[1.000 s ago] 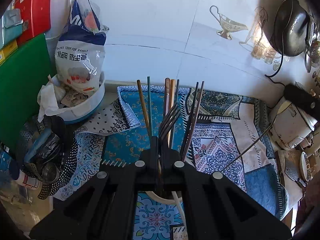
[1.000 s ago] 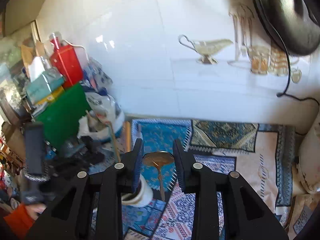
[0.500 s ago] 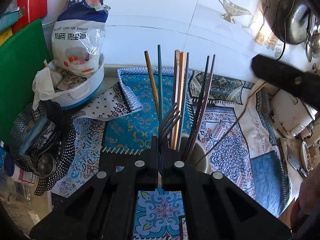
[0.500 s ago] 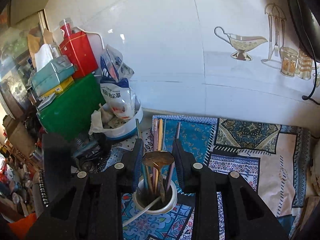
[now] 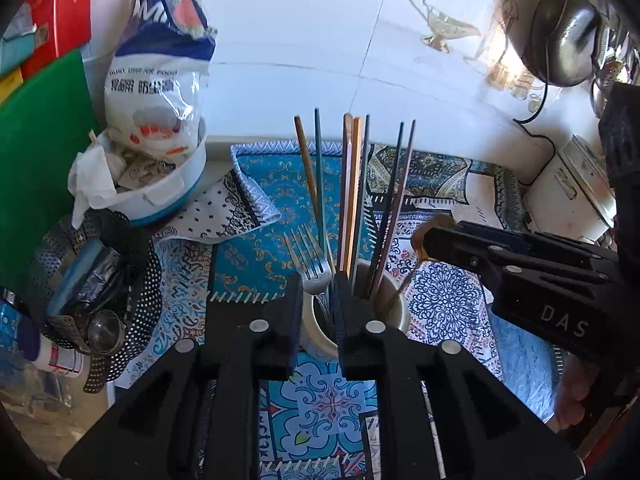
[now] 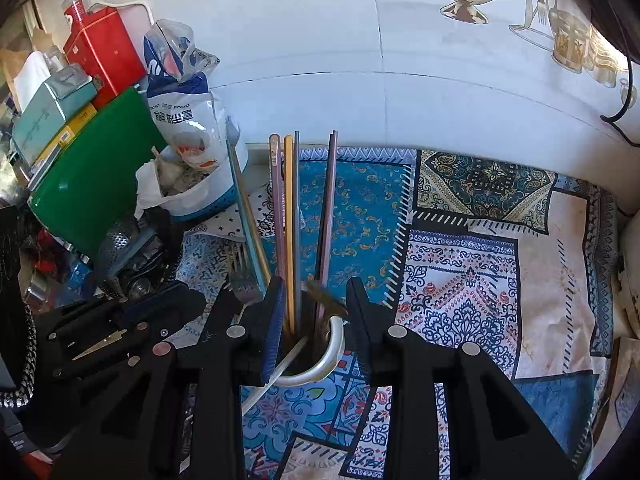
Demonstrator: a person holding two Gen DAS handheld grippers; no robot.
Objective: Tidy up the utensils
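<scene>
- Nearest, left claw (image 5: 317, 280): has just been opening, now slightly parted, with the fork (image 5: 310, 256) standing loose between the jaws, handle down in the cup (image 5: 396, 316).
- Right claw (image 6: 315, 282): moderately open around the spoon (image 6: 326, 302), which is blurred, tilted and clear of one pad. Looks released rather than gripped.
- Step in hand, at a guess: dropping fork and spoon into the cup beside the chopsticks (image 6: 290, 220).
- Next: draw both claws up and back without snagging the upright chopsticks or tipping the cup.
- Only in the left view: spoon handle reaching down to the cup rim.
- Only in the right view: white handle (image 6: 280, 364) leaning out of the cup.
- Farther off: patterned cloth (image 6: 460, 280) on the worktop.
</scene>
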